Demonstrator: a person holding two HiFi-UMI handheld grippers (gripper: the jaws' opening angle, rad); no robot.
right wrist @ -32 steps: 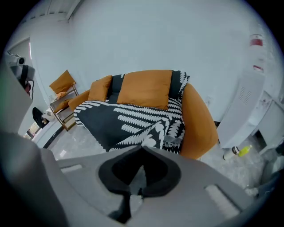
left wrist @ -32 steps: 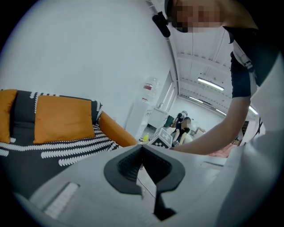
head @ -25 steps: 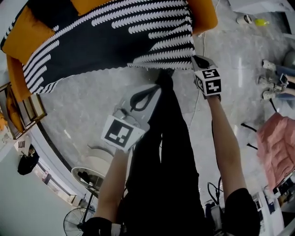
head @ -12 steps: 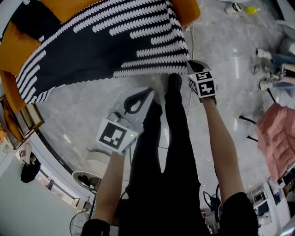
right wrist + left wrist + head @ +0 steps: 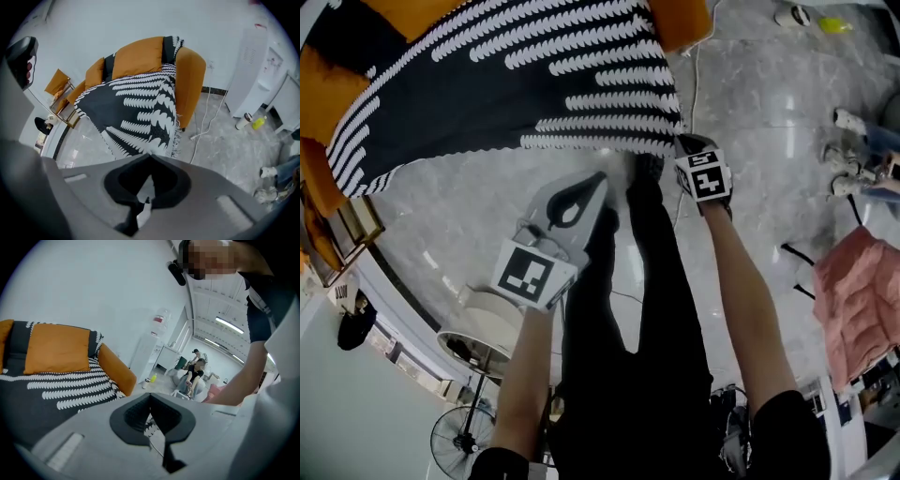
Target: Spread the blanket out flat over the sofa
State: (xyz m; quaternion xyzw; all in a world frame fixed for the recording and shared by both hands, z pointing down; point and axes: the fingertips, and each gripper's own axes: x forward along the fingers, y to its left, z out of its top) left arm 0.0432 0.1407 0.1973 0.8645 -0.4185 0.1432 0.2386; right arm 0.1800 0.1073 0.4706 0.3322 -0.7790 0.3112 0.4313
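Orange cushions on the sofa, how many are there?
2: nearer cushion and farther cushion, both against the sofa back. The blanket may hide more.

Glossy grey marble floor (image 5: 769,103), white wall (image 5: 93,287), standing fan (image 5: 459,438).

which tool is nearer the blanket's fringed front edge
Right. The right tool sits at the near corner of the blanket, apparently pinching its fringe. The left tool hangs back from that edge, jaws together, with bare floor showing between them.
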